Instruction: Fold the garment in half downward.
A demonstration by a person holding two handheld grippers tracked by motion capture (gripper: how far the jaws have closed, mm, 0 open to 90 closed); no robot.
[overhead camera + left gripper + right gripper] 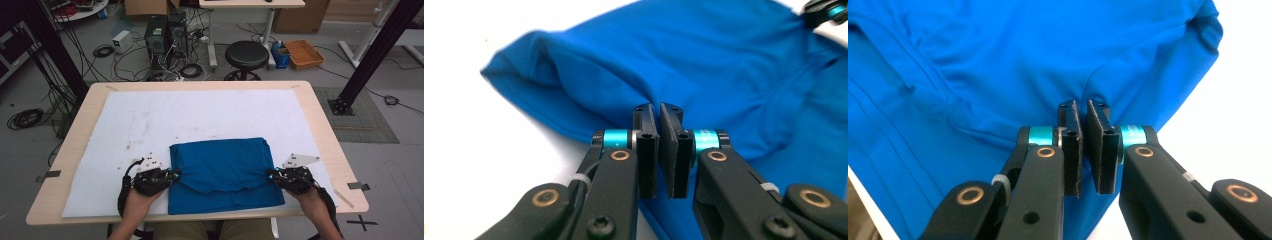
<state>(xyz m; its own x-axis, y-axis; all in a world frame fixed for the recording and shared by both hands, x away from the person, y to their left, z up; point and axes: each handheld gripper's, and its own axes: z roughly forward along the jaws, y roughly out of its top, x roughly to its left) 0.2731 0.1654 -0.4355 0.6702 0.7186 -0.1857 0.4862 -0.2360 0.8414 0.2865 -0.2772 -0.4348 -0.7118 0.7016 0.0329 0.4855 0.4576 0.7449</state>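
A folded blue cloth (220, 170) lies on the white mat (200, 115) near the table's front edge. My left gripper (175, 175) sits at the cloth's left edge and my right gripper (270, 174) at its right edge, each held in a hand. In the left gripper view the jaws (659, 112) stand nearly together, with a pinch of blue cloth (704, 65) drawn in between the tips. The right gripper view shows the same: my right gripper (1082, 107) is shut on a puckered fold of the cloth (1023, 55). The other gripper (826, 10) appears far off at the top right.
The mat covers most of the wooden table (325, 125). Beyond the far edge stand a black stool (246, 54), computer towers (157, 32), floor cables and an orange crate (303, 53). Black frame posts (375, 55) rise at both sides.
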